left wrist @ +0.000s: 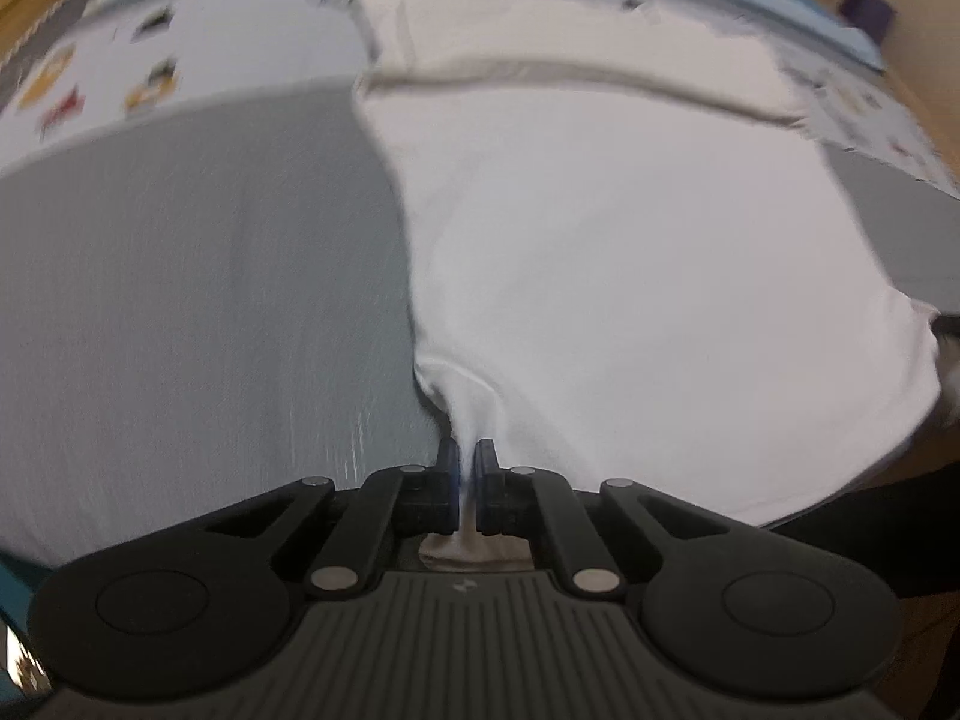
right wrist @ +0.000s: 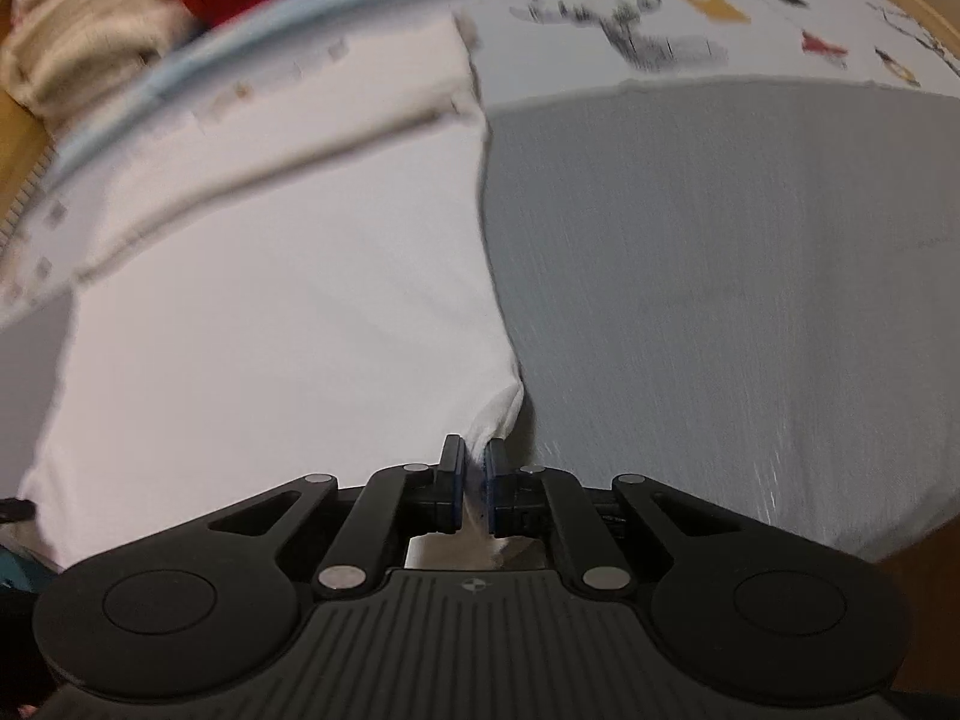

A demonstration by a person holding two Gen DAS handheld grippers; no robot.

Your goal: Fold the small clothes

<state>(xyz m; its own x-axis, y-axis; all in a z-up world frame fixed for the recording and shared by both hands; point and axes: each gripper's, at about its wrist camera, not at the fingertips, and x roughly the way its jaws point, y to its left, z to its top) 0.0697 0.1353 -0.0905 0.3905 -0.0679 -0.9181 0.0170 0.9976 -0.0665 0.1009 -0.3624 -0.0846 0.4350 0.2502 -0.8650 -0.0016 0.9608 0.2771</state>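
Garment [left wrist: 600,240] lies spread on the plain cloth [left wrist: 198,300] that covers the table; its far end reaches onto the printed sheet [left wrist: 120,54] behind that cloth. A fold edge runs across the garment near its far end.

Left wrist view: left tongs [left wrist: 467,468] sit at the garment's near left corner, fabric pinched between the pads; bare cloth lies left of the garment.

Right wrist view: right tongs [right wrist: 474,471] sit at the near right corner of the garment [right wrist: 270,300], fabric between the pads; bare cloth [right wrist: 720,270] lies to the right, printed sheet [right wrist: 780,18] behind it. Pile of clothes [right wrist: 90,30] sits far left, beyond the sheet's edge.
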